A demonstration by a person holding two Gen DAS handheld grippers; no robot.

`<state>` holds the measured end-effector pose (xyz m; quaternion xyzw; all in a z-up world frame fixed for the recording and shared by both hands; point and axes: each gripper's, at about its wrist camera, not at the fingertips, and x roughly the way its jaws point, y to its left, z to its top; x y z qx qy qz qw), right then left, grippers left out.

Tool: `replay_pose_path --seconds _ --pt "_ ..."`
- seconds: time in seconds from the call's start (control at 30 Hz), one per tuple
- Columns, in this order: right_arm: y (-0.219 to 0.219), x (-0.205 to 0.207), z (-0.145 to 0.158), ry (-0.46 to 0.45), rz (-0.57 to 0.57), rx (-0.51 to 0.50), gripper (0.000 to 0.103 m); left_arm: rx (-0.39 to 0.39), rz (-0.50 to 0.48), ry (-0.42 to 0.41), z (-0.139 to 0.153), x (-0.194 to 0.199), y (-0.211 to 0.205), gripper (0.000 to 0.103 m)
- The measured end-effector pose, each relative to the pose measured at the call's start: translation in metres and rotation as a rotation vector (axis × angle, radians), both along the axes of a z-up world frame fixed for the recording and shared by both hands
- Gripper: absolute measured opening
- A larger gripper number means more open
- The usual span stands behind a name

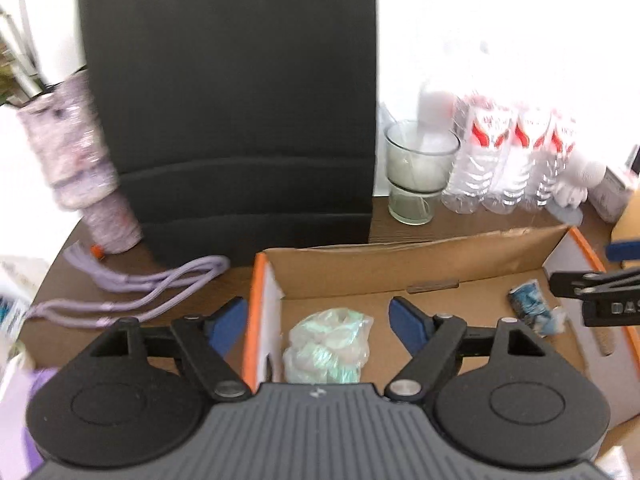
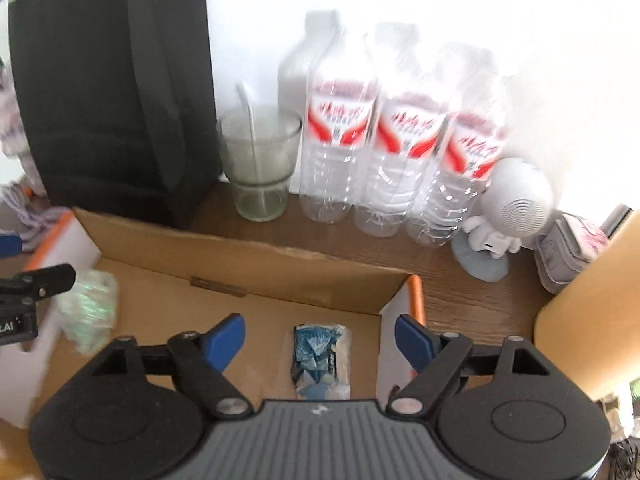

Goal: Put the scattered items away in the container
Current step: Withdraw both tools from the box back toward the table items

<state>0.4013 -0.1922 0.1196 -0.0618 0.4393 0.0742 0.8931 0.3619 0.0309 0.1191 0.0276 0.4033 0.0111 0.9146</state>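
A shallow cardboard box (image 1: 400,264) with orange-edged end walls stands on the brown table. In the left wrist view a crumpled pale green plastic bag (image 1: 328,346) lies on the box floor. My left gripper (image 1: 318,322) hangs open over it, the pads clear of the bag, with its left finger outside the box's left wall. In the right wrist view a blue printed wrapper (image 2: 320,356) lies on the floor of the box (image 2: 240,264). My right gripper (image 2: 320,340) stands open above it, touching nothing. Each view shows the other item: the wrapper (image 1: 532,306) and the bag (image 2: 90,308).
Behind the box stand a black bag (image 1: 228,100), a glass with a straw (image 2: 260,160), three water bottles (image 2: 400,152) and a white figurine speaker (image 2: 508,208). A purple cord (image 1: 132,292) and a speckled tumbler (image 1: 80,160) lie left of the box.
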Motion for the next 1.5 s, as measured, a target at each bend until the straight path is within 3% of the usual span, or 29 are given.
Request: replay_pose_path --seconds 0.13,0.23,0.3,0.37,0.4,0.43,0.57,0.8,0.9,1.03,1.13,1.23,1.37,1.5 --pt "-0.022 -0.031 0.03 0.056 -0.011 0.16 0.083 -0.034 0.006 -0.015 0.029 -0.04 0.008 0.092" --pt "-0.027 -0.079 0.041 -0.036 0.016 0.21 0.084 -0.023 0.027 -0.165 0.04 -0.098 0.007 0.101" --pt "-0.025 -0.125 0.047 -0.266 0.014 0.196 0.085 -0.017 0.012 -0.379 0.043 -0.149 0.001 0.103" --pt "-0.023 -0.176 0.046 -0.538 0.018 0.192 0.097 -0.006 -0.004 -0.591 0.037 -0.194 -0.004 0.103" --pt "-0.023 -0.197 0.042 -0.644 0.04 0.203 0.103 0.006 -0.008 -0.667 0.033 -0.211 -0.008 0.103" --pt "-0.021 -0.213 0.037 -0.714 0.07 0.212 0.103 0.014 -0.018 -0.699 0.029 -0.221 -0.011 0.103" --pt "-0.007 -0.232 0.031 -0.719 0.117 0.165 0.103 0.002 -0.05 -0.644 0.023 -0.227 -0.014 0.103" --pt "-0.009 -0.266 0.024 -0.658 0.062 0.152 0.103 0.044 0.032 -0.586 0.007 -0.281 -0.008 0.103" --pt "-0.023 -0.323 0.0 -0.607 0.077 0.177 0.103 0.034 0.052 -0.561 -0.007 -0.328 -0.007 0.103" --pt "-0.036 -0.406 -0.03 -0.58 0.068 0.175 0.103 -0.057 0.041 -0.512 -0.03 -0.397 -0.006 0.103" --pt "-0.045 -0.467 -0.049 -0.564 0.015 0.198 0.103 -0.087 0.019 -0.457 -0.049 -0.438 -0.005 0.103" --pt "-0.048 -0.511 -0.064 -0.559 0.031 0.167 0.103 -0.096 0.019 -0.438 -0.059 -0.466 0.0 0.103" --pt "-0.047 -0.523 -0.073 -0.541 0.097 0.151 0.103 -0.115 -0.004 -0.431 -0.058 -0.461 0.002 0.103" --pt "-0.049 -0.488 -0.078 -0.448 0.065 0.19 0.1 -0.141 -0.018 -0.362 -0.065 -0.428 -0.004 0.099"
